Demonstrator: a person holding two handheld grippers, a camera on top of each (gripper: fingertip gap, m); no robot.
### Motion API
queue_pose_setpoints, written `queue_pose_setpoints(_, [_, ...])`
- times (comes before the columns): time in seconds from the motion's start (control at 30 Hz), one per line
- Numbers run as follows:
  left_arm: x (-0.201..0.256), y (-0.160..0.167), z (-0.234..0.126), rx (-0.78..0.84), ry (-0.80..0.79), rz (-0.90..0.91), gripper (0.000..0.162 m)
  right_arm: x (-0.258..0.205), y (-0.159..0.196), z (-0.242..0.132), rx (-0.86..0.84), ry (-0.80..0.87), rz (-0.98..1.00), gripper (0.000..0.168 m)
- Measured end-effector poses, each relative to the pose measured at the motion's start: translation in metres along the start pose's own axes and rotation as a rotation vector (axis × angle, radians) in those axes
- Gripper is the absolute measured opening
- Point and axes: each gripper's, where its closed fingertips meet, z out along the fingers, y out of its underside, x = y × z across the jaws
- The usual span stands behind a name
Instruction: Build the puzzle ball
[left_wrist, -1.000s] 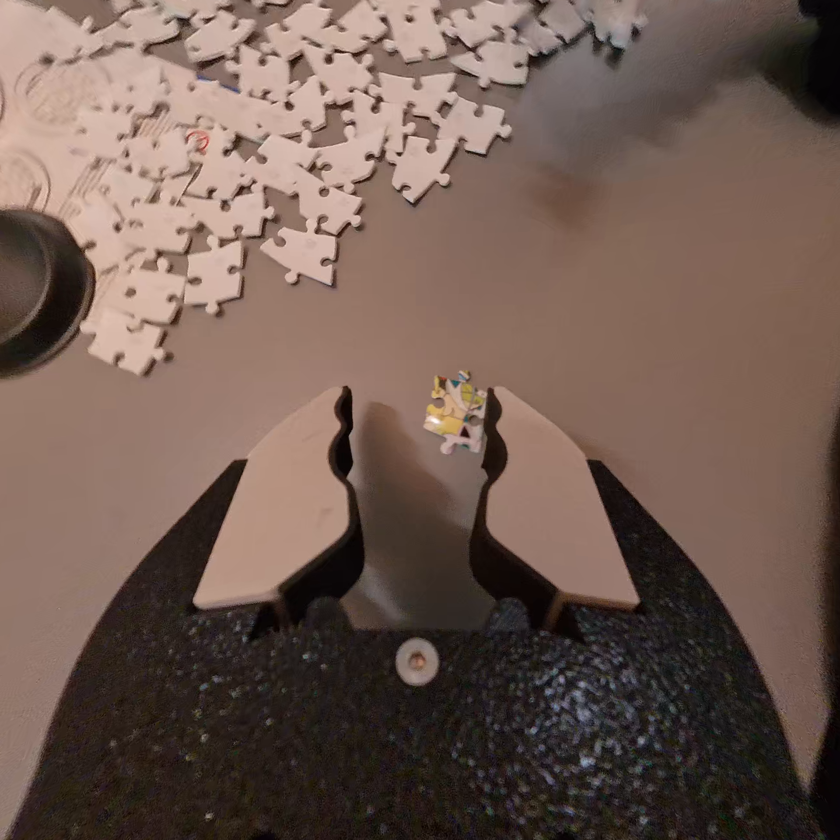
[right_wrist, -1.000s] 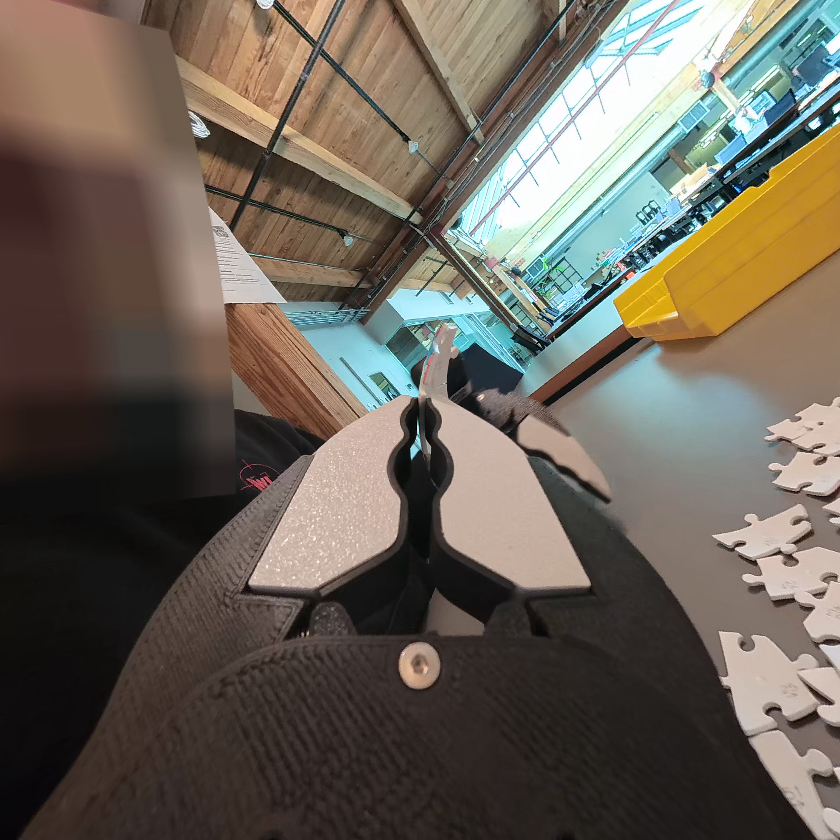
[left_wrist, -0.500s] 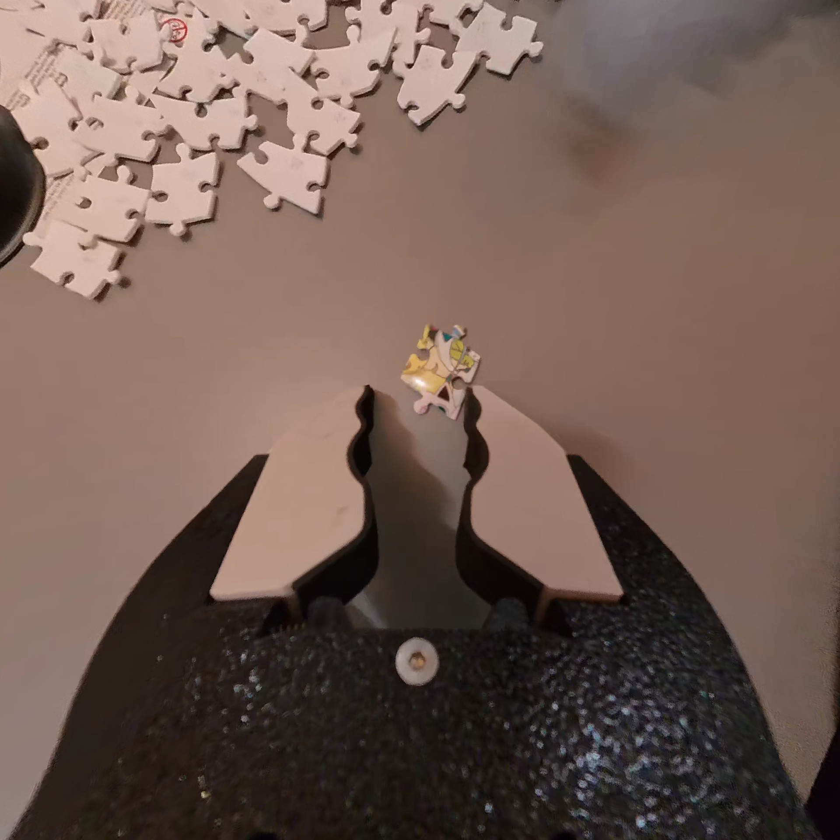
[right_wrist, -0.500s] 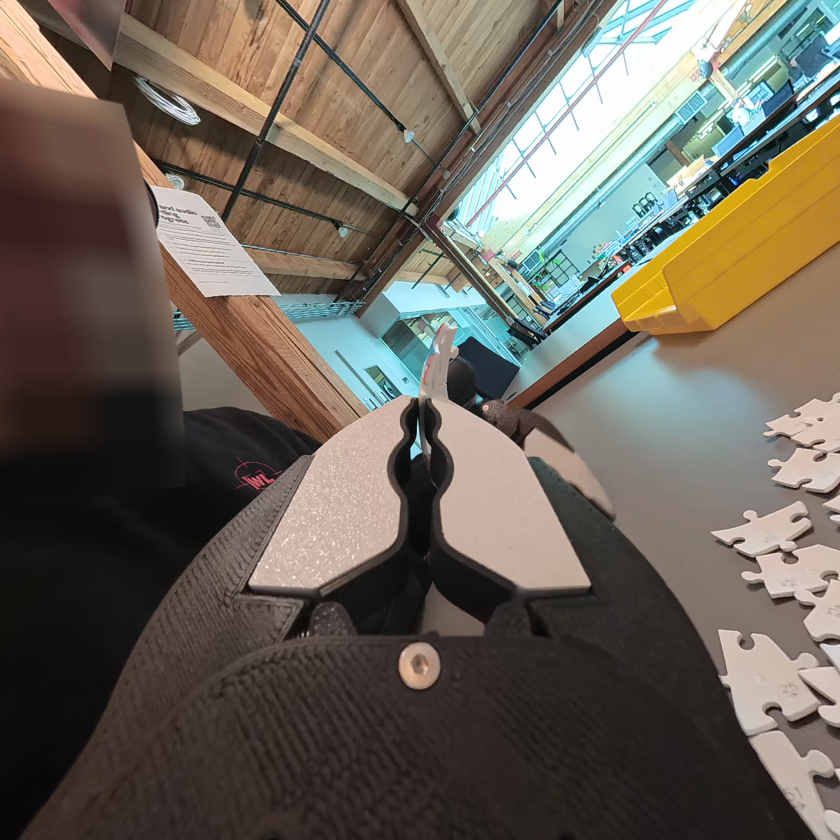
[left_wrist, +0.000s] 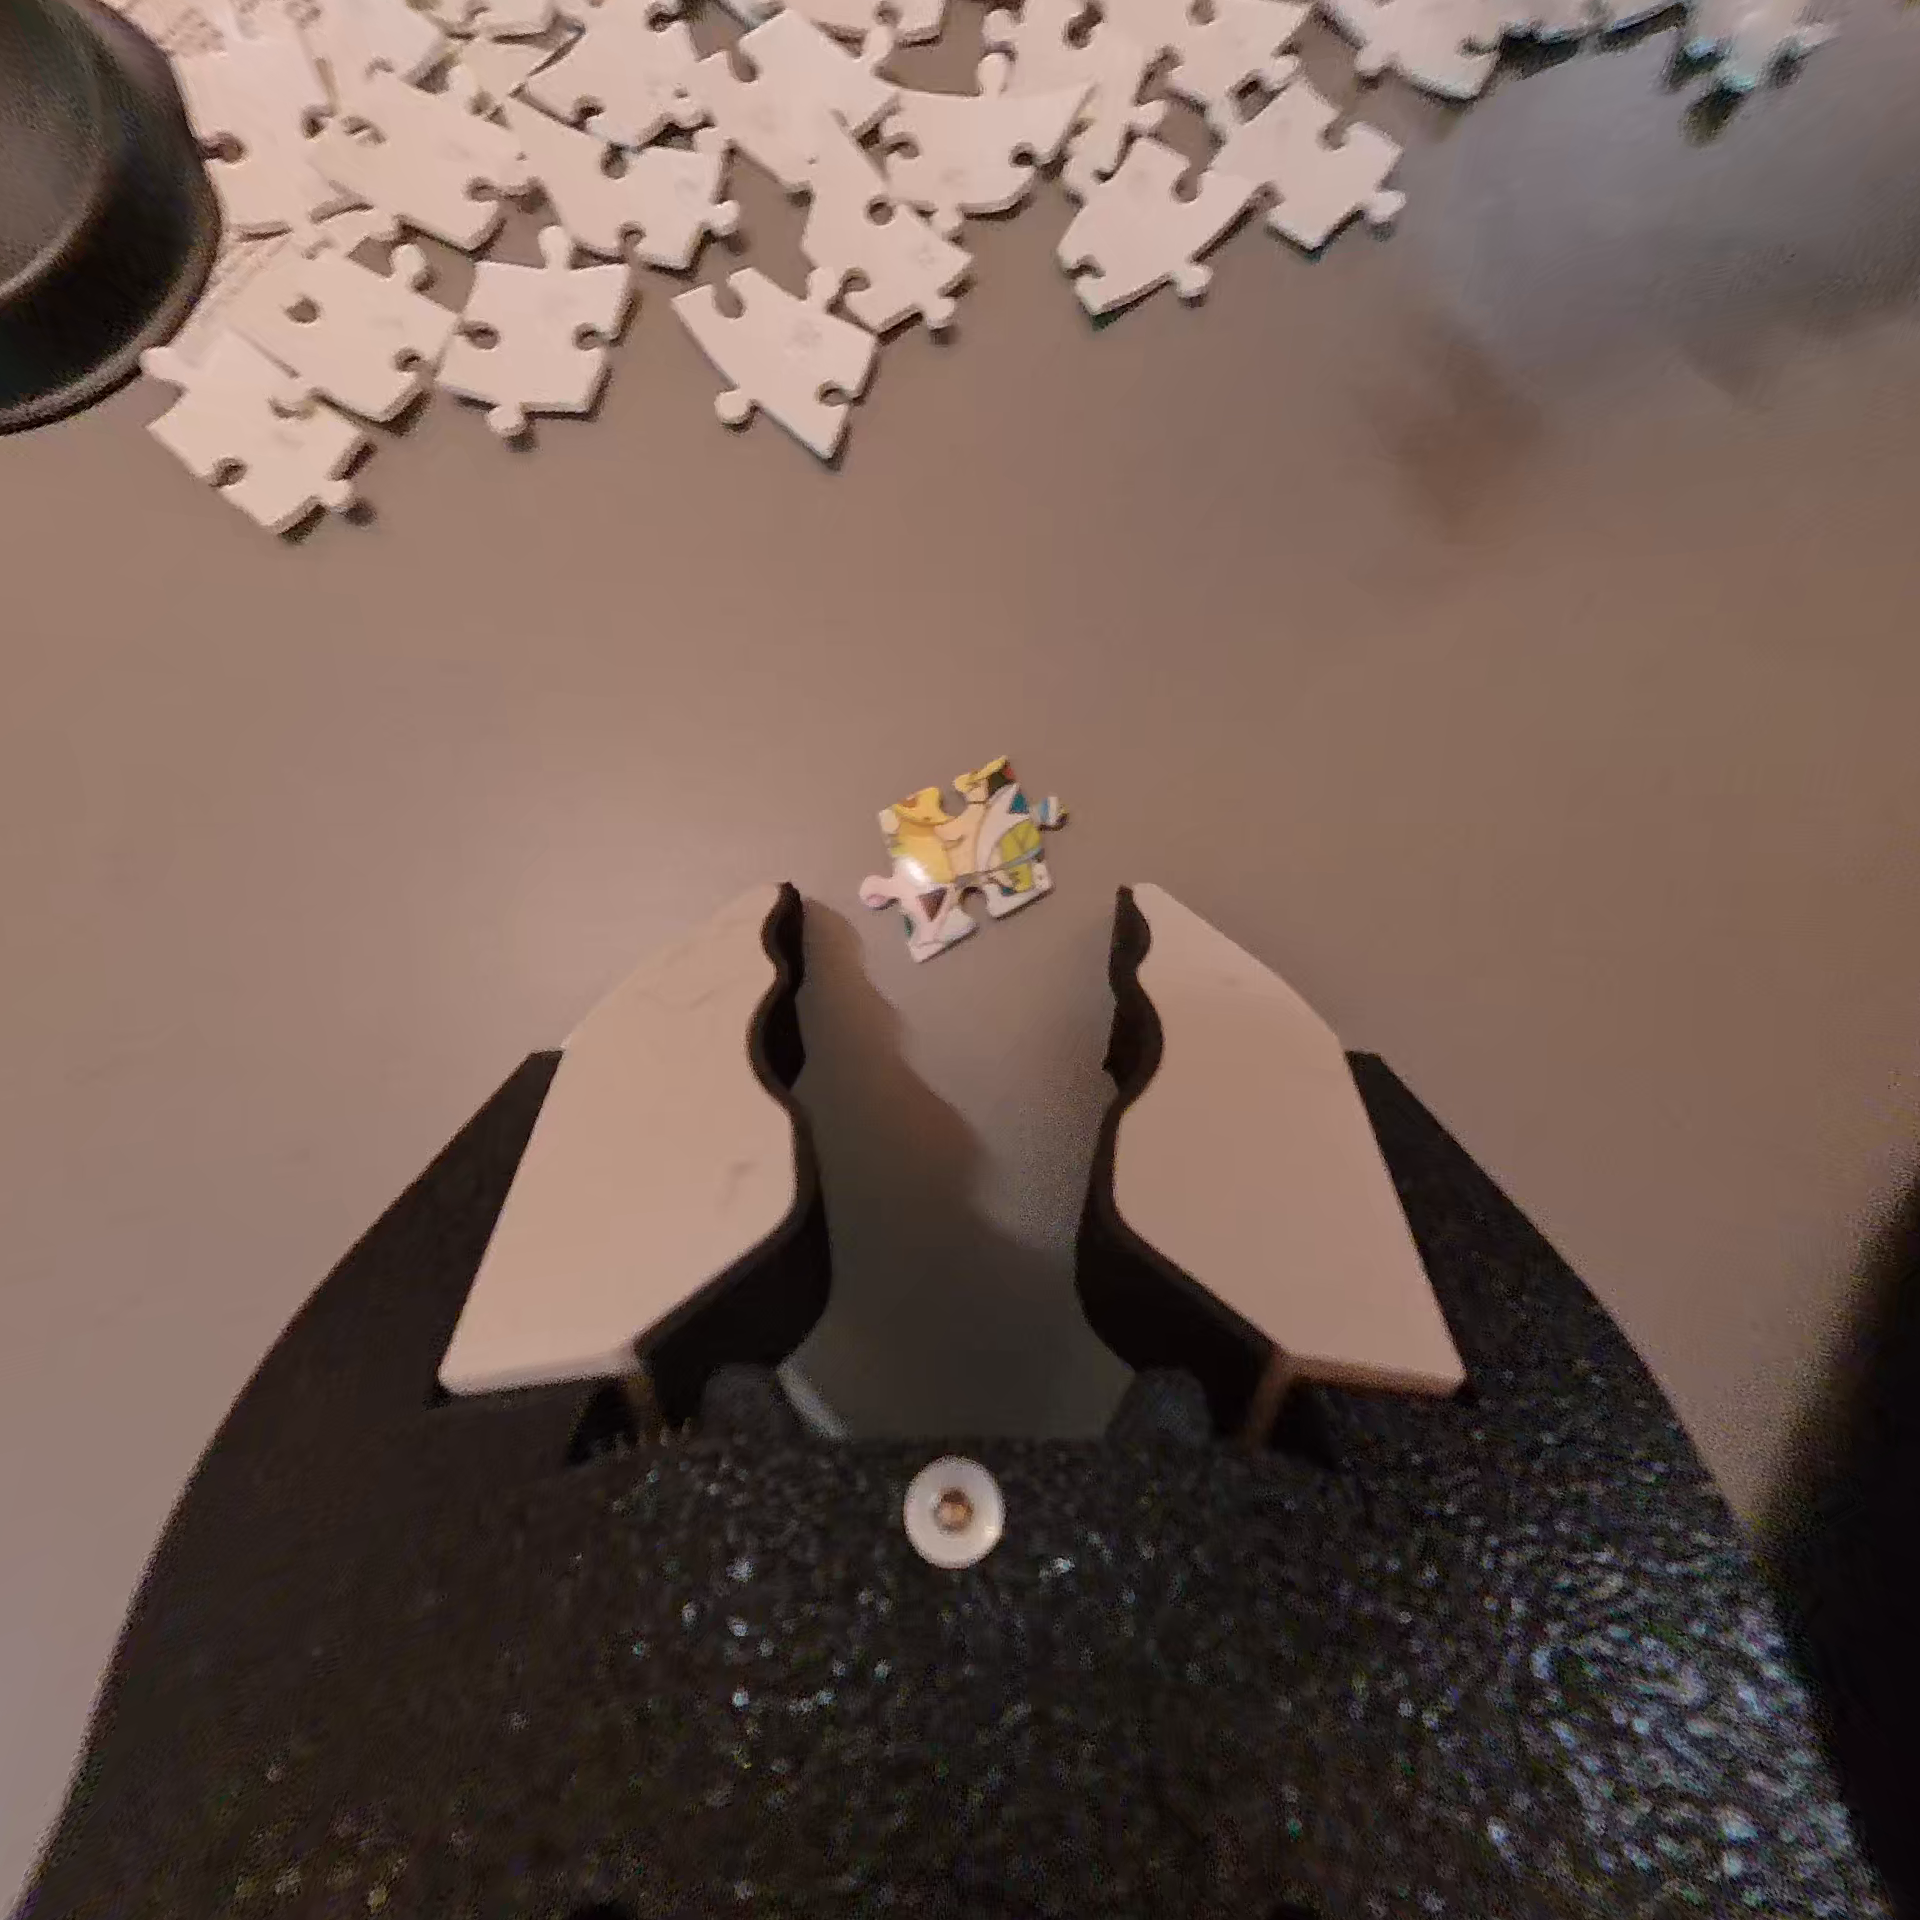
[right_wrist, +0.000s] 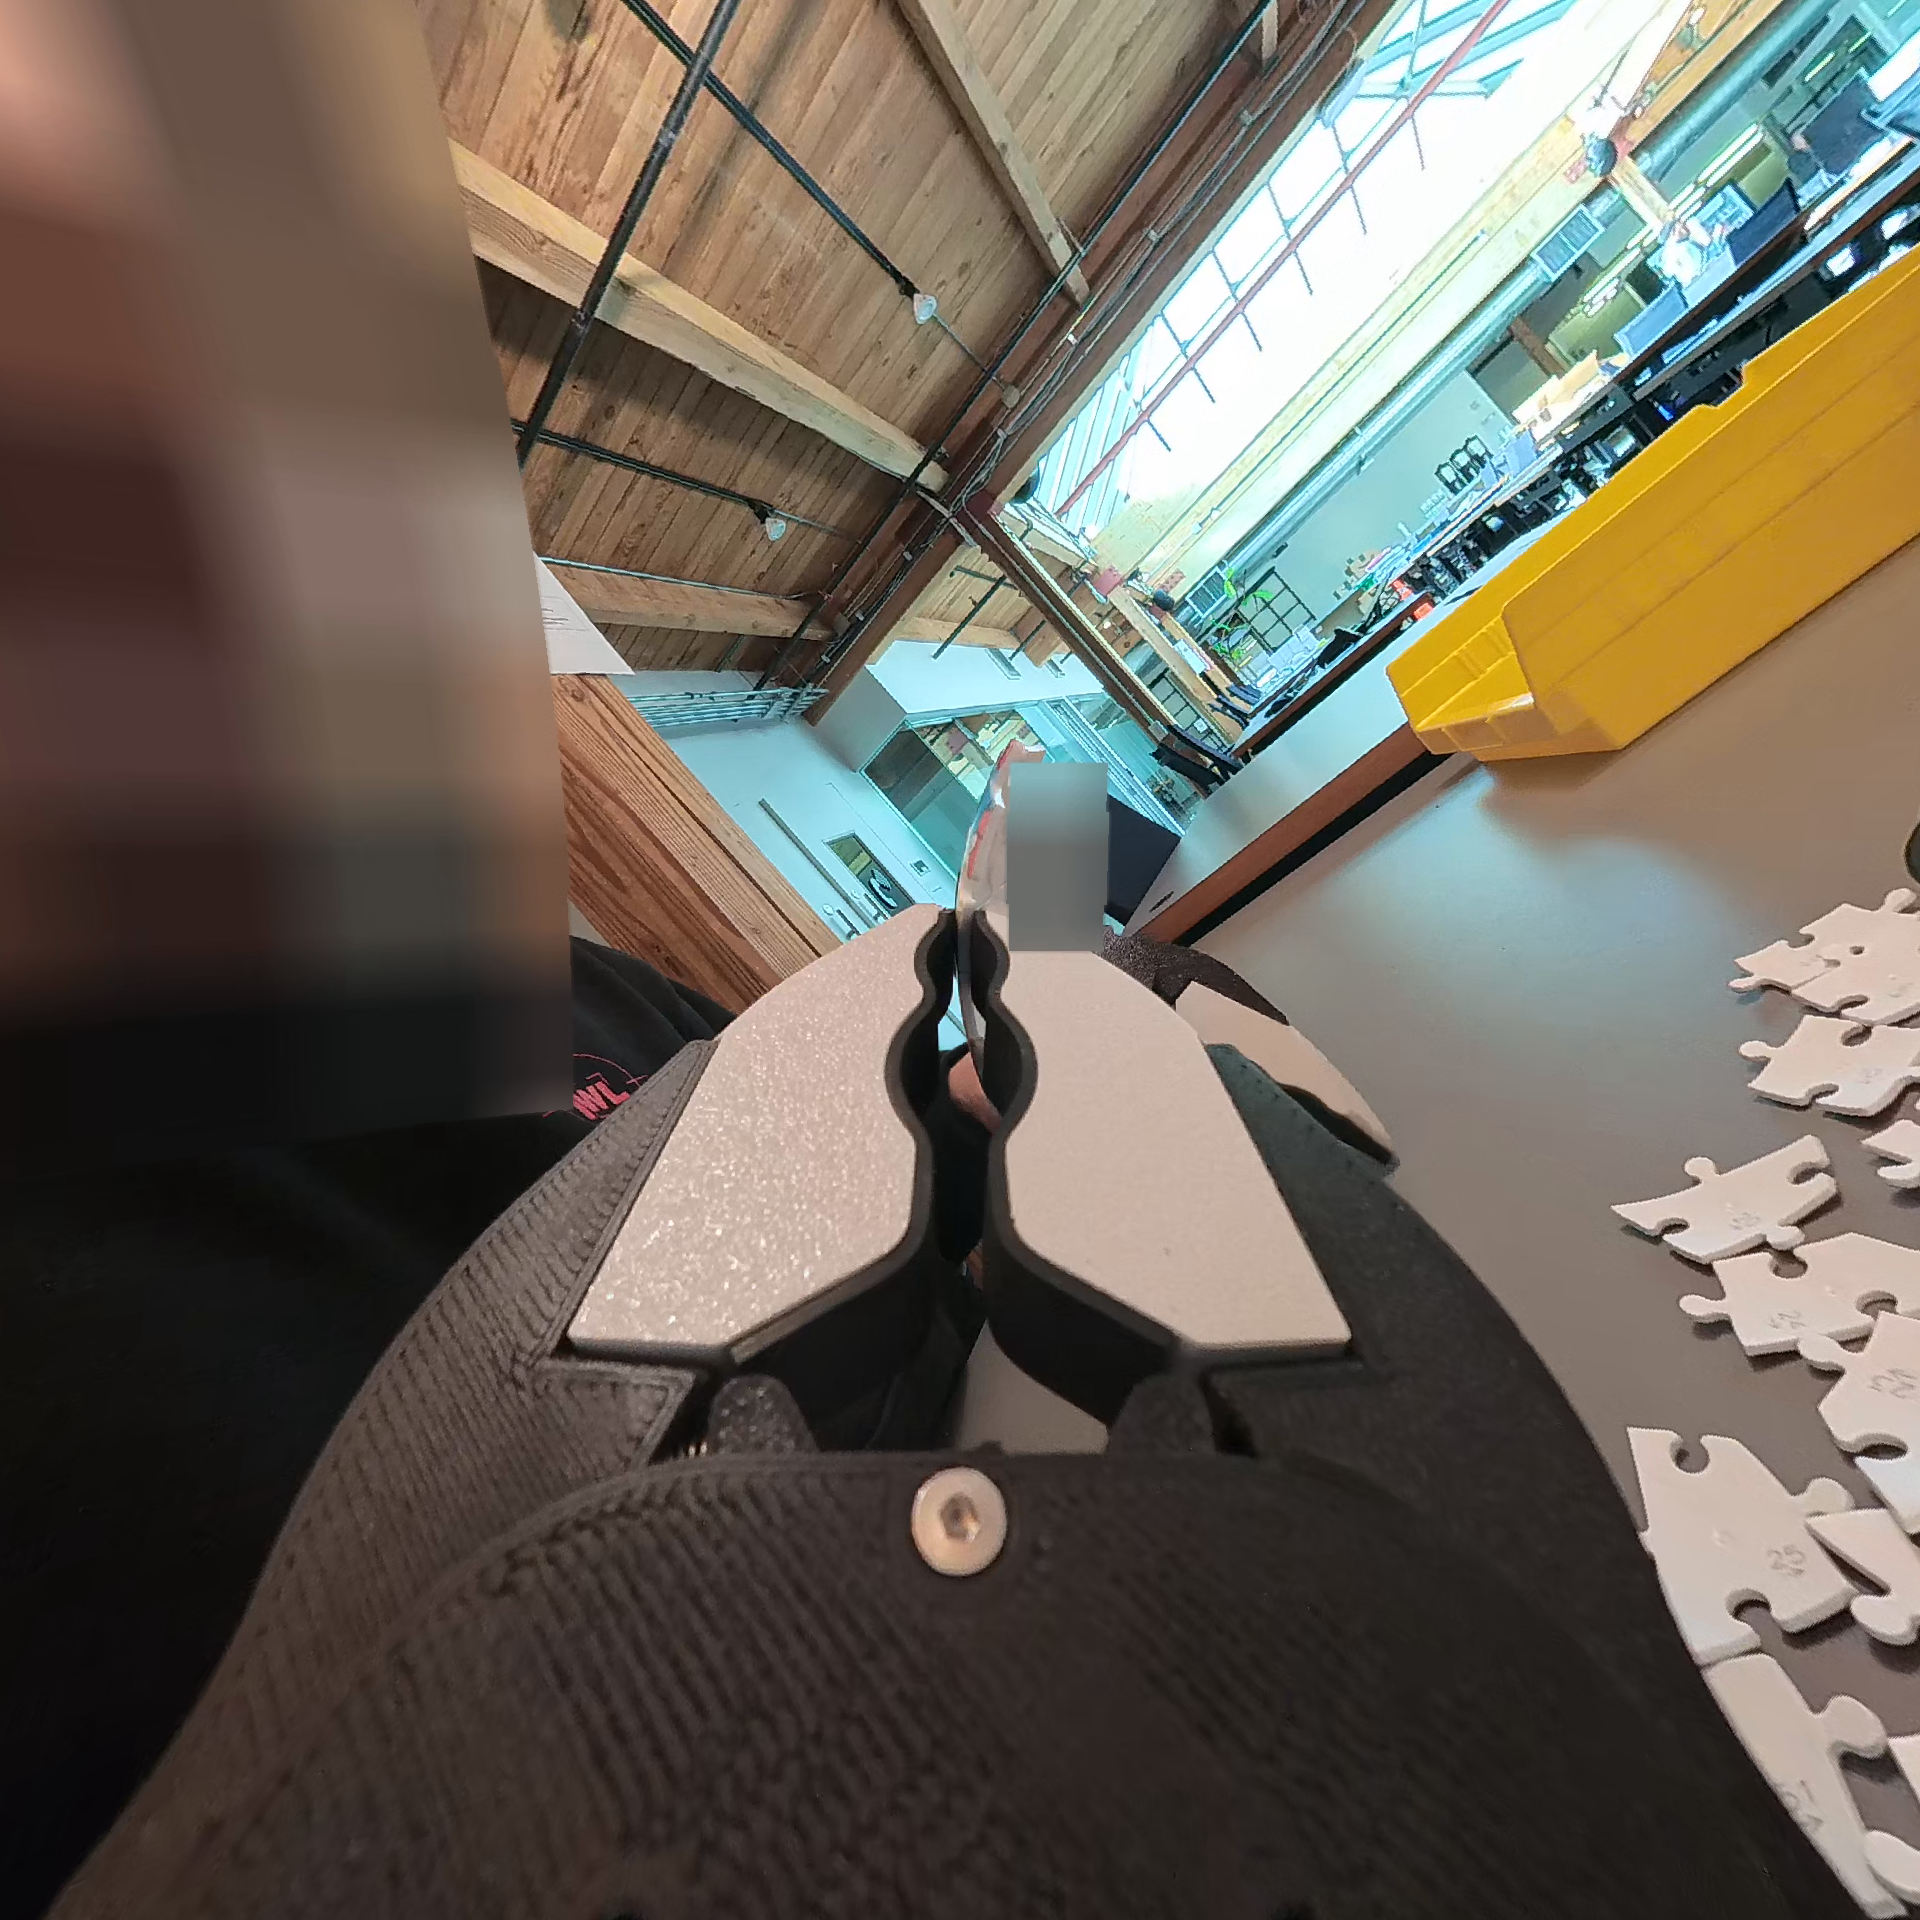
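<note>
A small colourful puzzle piece (left_wrist: 961, 857) lies picture side up on the grey table, just ahead of my left gripper (left_wrist: 954, 904). That gripper is open and empty, with its fingertips on either side of the piece and a little short of it. My right gripper (right_wrist: 961, 925) is raised off the table and shut on a thin curved puzzle piece (right_wrist: 982, 842) that stands edge-on between the fingertips. Many white face-down pieces (left_wrist: 769, 343) lie scattered at the top of the left wrist view, and some lie at the right of the right wrist view (right_wrist: 1730, 1205).
A black round object (left_wrist: 73, 208) sits at the top left beside the pile. A yellow bin (right_wrist: 1662, 582) stands at the far table edge. A person in dark clothing (right_wrist: 260, 1195) is close behind my right gripper. The left gripper (right_wrist: 1288, 1049) shows behind it. One gripper's finger ends stand about 20 cm off the other's. From my left tips it is roughly 15 cm to the black round object (left_wrist: 73, 208); from my right, 25 cm.
My left gripper has opened wider and shifted, so the colourful piece now lies ahead between the fingertips and is turned. The right gripper has stayed shut on its piece, tilting slightly.
</note>
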Motion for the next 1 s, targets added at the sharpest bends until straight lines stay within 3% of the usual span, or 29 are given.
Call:
queue_pose_setpoints(0.2, [0.001, 0.002, 0.002, -0.016, -0.057, -0.037, 0.054, 0.0, 0.001, 0.001, -0.006, 0.005, -0.008, 0.003])
queue_pose_setpoints(0.4, [0.002, 0.002, 0.0, -0.035, -0.072, 0.071, 0.055, 0.0, 0.001, 0.001, -0.006, 0.004, -0.006, 0.002])
queue_pose_setpoints(0.7, [0.004, 0.005, -0.001, -0.063, -0.042, -0.011, 0.045, 0.001, 0.001, 0.0, -0.006, 0.009, -0.006, 0.003])
queue_pose_setpoints(1.0, [0.045, -0.005, -0.003, -0.039, 0.143, 0.044, 0.045, 0.0, 0.001, 0.0, -0.005, 0.01, -0.009, 0.002])
